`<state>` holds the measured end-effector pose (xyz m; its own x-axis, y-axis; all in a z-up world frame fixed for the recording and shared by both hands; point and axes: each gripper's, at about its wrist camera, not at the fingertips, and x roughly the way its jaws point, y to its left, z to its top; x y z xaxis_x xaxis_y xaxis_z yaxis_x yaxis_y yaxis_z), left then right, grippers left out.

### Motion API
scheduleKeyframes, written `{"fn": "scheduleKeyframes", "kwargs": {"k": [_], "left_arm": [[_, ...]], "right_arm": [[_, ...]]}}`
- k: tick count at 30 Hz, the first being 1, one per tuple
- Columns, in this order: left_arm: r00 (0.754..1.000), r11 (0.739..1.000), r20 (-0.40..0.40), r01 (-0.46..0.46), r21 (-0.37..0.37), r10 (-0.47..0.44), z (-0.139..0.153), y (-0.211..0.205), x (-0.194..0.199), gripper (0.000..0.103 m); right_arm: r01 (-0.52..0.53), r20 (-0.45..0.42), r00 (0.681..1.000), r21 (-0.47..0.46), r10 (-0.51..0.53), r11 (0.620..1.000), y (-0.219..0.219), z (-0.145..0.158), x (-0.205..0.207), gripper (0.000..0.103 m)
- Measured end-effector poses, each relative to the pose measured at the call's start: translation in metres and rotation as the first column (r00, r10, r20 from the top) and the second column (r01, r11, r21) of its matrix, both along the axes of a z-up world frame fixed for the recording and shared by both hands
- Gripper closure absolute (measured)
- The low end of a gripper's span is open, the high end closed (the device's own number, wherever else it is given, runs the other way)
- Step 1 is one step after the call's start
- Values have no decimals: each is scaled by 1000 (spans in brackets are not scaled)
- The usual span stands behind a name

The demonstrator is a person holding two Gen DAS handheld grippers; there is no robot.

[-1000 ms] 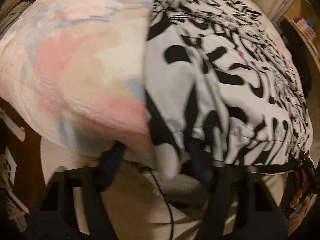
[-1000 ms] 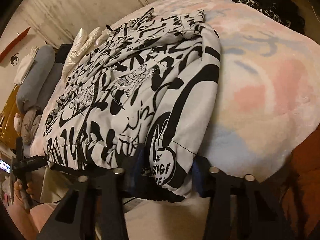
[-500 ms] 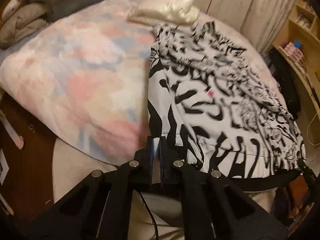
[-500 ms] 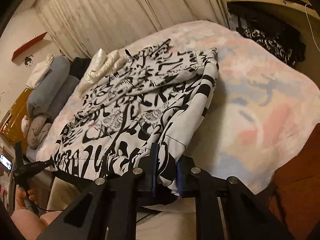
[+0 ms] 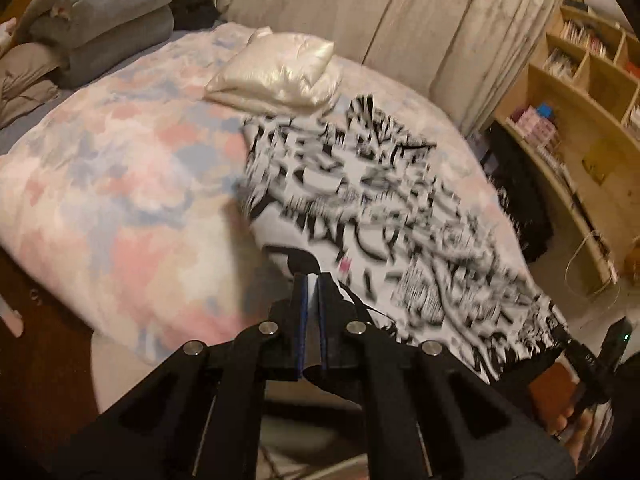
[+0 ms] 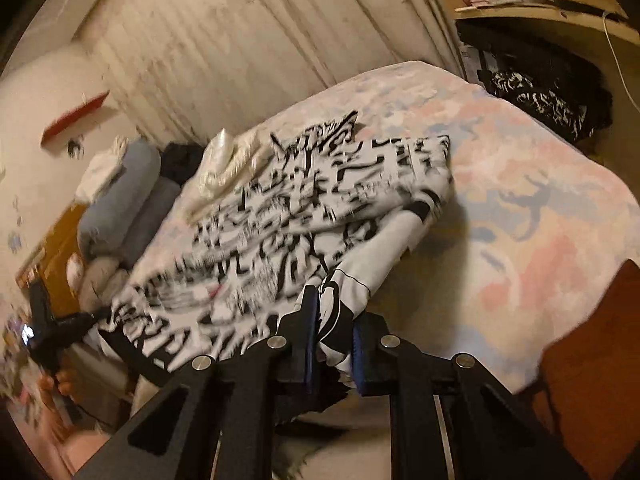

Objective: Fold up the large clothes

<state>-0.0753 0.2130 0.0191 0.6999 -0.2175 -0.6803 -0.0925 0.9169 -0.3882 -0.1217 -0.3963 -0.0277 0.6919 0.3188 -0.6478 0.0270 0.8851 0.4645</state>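
A large white garment with black graffiti print point(image 5: 384, 216) lies on the bed's pastel blanket point(image 5: 120, 184). It also shows in the right wrist view point(image 6: 304, 216). My left gripper point(image 5: 311, 280) is shut on the garment's near hem at one corner and holds it lifted. My right gripper point(image 6: 334, 304) is shut on the hem at the other corner, with a bunch of white and black cloth point(image 6: 340, 312) between its blue pads. The hem hangs stretched between the two grippers.
A folded shiny cream cloth point(image 5: 276, 72) lies at the garment's far end. Grey rolled bedding point(image 5: 96, 28) lies at the bed's head. Curtains point(image 5: 420, 24) hang behind. Wooden shelves point(image 5: 580, 92) and dark clothes point(image 6: 536, 92) stand beside the bed.
Both grippers closed on the garment's near hem, then rose and pulled back from the bed edge. The hem has lifted with them and more of the bed shows.
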Motion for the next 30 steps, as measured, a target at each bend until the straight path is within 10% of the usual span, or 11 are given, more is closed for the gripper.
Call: {"fn": "scheduleKeyframes", "kwargs": {"k": [10,19,23,30], "left_arm": [[994,992,16,-104,-75,106,19,8,137,100],[977,976,-5,-215,-24,215,-21,12,297,100],[977,982,-100,-187,1,187,-72,9,358,100],[969,1000,-246,14,9,-12,-144,4,390,99]], "right_arm": [[114,11,993,190,-119,975,-48,25,152,90],[228,-160,966,179,-201,957,-78,-31,344,88],[242,-220,953,138,-209,960,-79,-73,425,48],[181,-285,948,130,-138,975,-90,-127,475,38]]}}
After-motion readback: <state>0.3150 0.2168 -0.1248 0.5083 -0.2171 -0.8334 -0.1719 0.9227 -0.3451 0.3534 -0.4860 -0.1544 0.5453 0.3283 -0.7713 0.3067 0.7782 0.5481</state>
